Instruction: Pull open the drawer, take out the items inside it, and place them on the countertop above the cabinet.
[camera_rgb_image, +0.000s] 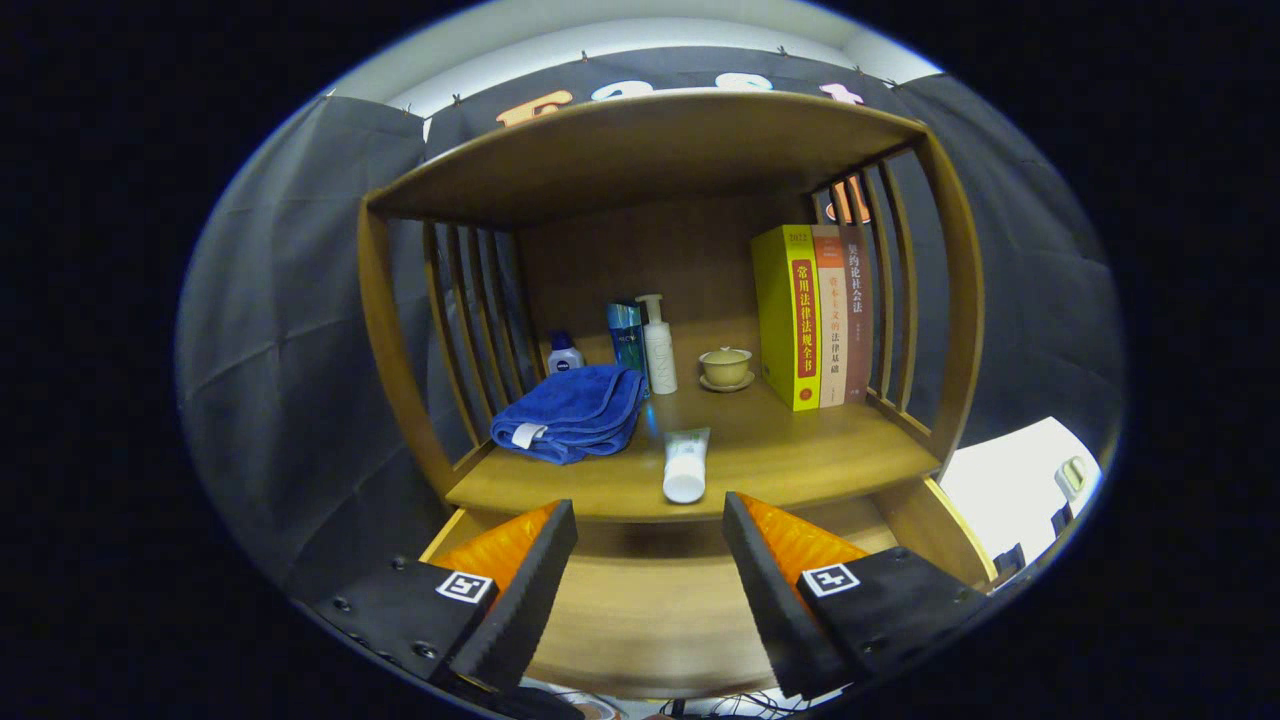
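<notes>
Gripper (650, 520): fingers are standing spread apart, holding nothing, over the pulled-out drawer (640, 610) (its wooden bottom is showing bare between them).
Countertop (780, 455): is carrying a white tube (686, 464) just beyond the fingers, lying cap-forward.
Farther back: a folded blue towel (572, 411), bottles, a lidded cup (726, 366) and upright books (812, 315) are sitting.

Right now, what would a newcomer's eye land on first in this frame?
Probably the yellow book, upright with two others at the right end of the countertop, and the folded blue towel on the left. Closer in, a white tube lies at the countertop's front edge, just ahead of the open gripper, whose fingers hold nothing above the pulled-out drawer.
</notes>
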